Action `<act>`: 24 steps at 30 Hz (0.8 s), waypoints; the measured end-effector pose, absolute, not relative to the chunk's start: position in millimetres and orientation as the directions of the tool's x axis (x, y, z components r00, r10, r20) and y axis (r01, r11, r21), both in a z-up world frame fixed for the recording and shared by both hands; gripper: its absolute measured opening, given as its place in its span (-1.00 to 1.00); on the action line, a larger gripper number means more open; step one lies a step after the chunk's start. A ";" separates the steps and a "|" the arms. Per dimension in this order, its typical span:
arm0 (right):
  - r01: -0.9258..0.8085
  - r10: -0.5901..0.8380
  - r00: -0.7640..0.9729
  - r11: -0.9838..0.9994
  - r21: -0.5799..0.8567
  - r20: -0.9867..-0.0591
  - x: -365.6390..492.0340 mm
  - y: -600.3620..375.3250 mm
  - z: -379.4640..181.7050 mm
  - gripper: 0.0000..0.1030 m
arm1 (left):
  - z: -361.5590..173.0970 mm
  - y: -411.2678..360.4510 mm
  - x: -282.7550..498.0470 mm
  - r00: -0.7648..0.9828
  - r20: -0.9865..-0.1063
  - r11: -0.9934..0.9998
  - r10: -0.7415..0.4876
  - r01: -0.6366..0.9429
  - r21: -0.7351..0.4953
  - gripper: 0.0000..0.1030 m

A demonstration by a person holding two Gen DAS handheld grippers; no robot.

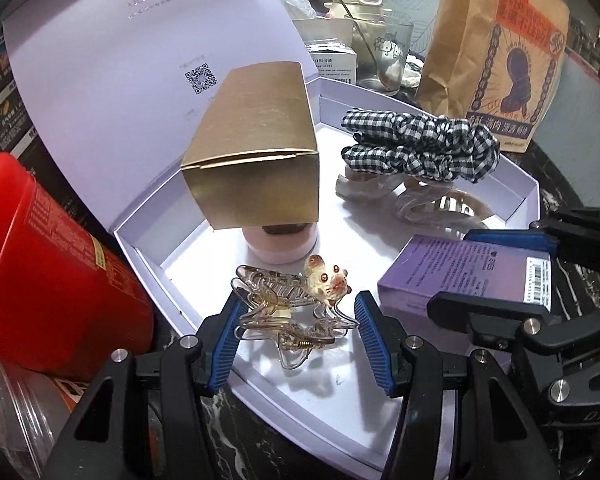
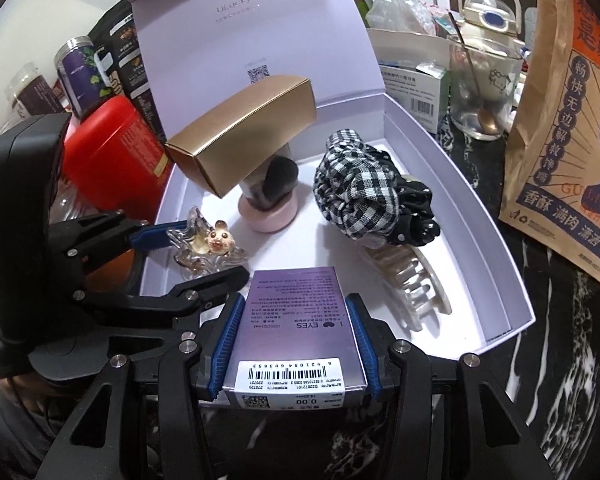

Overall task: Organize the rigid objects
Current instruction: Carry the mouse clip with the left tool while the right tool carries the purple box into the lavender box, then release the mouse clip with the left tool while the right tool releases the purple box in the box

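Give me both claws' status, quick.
Left claw: open around the mouse hair clip, not clamped.
Right claw: closed on the purple box.

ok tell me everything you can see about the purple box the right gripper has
The purple box is a flat rectangular carton, glossy lilac-to-violet, printed with small text and "EYES", with a white barcode label at its near end. It looks closed and undented. The right gripper is shut on it, blue ribbed pads against its long sides, holding it over the near edge of the white open box, beside the clear hair claw.
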State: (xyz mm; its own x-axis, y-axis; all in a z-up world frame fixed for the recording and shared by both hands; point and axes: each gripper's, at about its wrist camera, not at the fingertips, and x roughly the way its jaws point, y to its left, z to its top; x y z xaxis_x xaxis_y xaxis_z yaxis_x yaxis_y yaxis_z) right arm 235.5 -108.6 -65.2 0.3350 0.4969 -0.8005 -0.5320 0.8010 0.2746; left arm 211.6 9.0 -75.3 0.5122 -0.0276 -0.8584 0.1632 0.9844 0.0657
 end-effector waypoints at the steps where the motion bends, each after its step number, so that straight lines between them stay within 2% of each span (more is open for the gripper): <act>1: -0.532 0.493 0.338 0.803 0.270 -0.802 235.5 -108.8 -65.1 -0.02 | -75.3 9.2 211.5 0.511 -0.859 0.984 -0.026 0.164 0.067 0.06; 10: -0.533 0.470 0.341 0.810 0.244 -0.814 233.6 -107.8 -64.2 -0.01 | -77.1 6.1 215.3 0.497 -0.868 0.984 -0.018 0.165 0.074 0.06; 13: -0.523 0.459 0.351 0.819 0.236 -0.816 232.1 -109.8 -62.6 0.12 | -77.7 5.0 217.6 0.483 -0.875 0.983 -0.017 0.166 0.073 0.06; 24: -0.505 0.443 0.378 0.835 0.220 -0.813 220.4 -124.0 -51.5 0.12 | -77.1 4.4 219.9 0.455 -0.890 0.985 -0.043 0.166 0.037 0.07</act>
State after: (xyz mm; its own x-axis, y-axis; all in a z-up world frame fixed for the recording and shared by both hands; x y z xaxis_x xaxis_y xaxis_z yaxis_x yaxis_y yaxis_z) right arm 220.4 -124.0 -51.5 0.3780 0.4427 -0.8131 -0.5052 0.8346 0.2196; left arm 219.9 4.4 -77.1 0.4548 -0.0431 -0.8895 0.1661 0.9854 0.0371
